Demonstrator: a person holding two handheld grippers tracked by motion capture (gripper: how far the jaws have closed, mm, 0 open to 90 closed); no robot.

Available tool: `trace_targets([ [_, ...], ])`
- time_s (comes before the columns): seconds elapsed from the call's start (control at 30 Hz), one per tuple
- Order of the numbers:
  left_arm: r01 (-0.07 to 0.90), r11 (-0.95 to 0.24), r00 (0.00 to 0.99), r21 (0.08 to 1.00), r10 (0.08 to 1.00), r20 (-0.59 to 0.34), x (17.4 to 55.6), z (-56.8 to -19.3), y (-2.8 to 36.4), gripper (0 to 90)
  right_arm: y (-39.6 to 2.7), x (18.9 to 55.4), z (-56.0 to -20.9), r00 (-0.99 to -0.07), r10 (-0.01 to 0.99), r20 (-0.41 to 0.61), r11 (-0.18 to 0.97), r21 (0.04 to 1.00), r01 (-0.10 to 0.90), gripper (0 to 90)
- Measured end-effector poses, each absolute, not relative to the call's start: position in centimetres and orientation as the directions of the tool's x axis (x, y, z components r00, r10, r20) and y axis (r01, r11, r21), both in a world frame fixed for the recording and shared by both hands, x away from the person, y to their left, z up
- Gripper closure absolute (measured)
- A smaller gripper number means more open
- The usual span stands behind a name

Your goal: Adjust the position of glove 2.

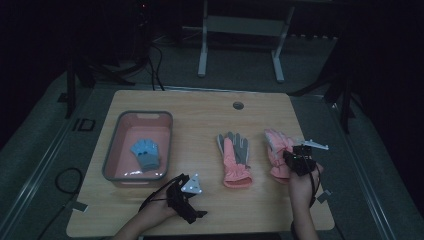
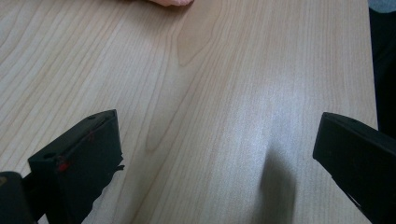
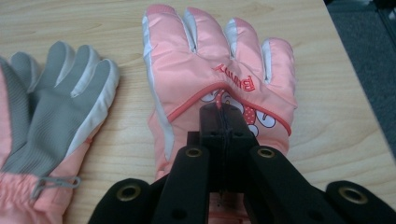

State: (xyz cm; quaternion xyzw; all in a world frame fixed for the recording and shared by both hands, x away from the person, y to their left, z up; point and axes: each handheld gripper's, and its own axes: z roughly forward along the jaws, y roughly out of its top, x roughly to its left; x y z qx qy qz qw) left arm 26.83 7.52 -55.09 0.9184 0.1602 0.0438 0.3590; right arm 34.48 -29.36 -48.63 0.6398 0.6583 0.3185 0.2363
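The right gripper (image 3: 223,114), jaws clenched on the back of the pink padded ski glove with white trim (image 3: 219,70), holds it near the right edge of the light wooden desk (image 1: 200,105). The left gripper (image 2: 217,154), jaws released, rests near the desk's front edge. A second pink glove, grey palm up (image 1: 235,155), lies mid-desk.

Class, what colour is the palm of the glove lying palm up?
Grey, on the left pink glove; right gripper view.

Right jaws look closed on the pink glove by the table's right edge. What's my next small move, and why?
Probably lift the right gripper a little: its jaws look pinched on the pink glove, which lies flat on the table. Then carry it toward the pink bin, where a blue glove already lies.
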Motion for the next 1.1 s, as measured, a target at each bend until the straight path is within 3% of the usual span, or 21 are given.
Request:
trace_targets([
  [0.33,0.257,-0.695,0.946,0.672,0.324,-0.026,26.7,-55.1,7.5,1.4,-29.1,35.1,-51.9,-0.042,0.995,0.093,-0.033,0.685,0.728,88.1],
  [0.57,0.258,-0.696,0.947,0.671,0.321,-0.031,26.7,-55.1,7.5,1.4,-29.2,35.2,-51.6,-0.083,0.994,0.077,0.008,0.684,0.729,81.8],
  [0.97,0.262,-0.7,0.946,0.664,0.322,-0.033,26.7,-55.2,7.4,1.4,-32.5,37.0,-48.4,-0.409,0.912,0.03,0.297,0.64,0.708,61.3],
  [1.1,0.263,-0.701,0.945,0.663,0.326,-0.031,26.6,-55.2,7.5,1.4,-33.2,37.6,-49.2,-0.438,0.896,0.071,0.31,0.605,0.733,56.3],
])
